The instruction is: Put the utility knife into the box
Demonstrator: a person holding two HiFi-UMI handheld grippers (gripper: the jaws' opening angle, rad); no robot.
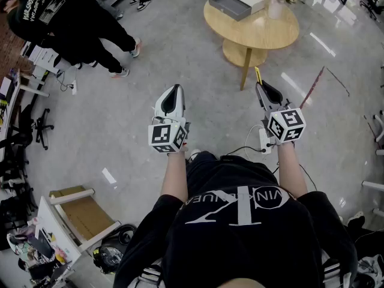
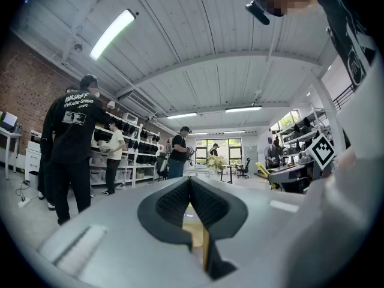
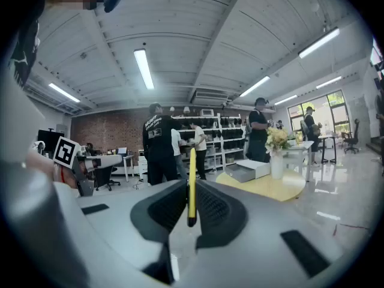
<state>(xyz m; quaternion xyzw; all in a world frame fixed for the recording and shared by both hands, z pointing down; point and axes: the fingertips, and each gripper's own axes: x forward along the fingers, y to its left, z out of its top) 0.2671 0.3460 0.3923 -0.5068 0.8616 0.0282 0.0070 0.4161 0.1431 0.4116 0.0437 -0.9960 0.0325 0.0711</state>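
**Step:** carrying, by my judgement. Next move calls for closing on the table [image 1: 264, 38] and lowering the knife [image 3: 191, 185] into the box [image 1: 231, 6].
**Room:** workshop with brick wall, shelves and people standing.
**Floor** [image 1: 150, 59]: polished grey.
**Table:** round, wooden, well ahead.
**Box:** on the table's far side; grey tray looks open.
**Left gripper** [image 2: 190, 182]: jaws together, empty.
**Right gripper** [image 3: 191, 188]: clamped on the knife, which is yellow and points forward.
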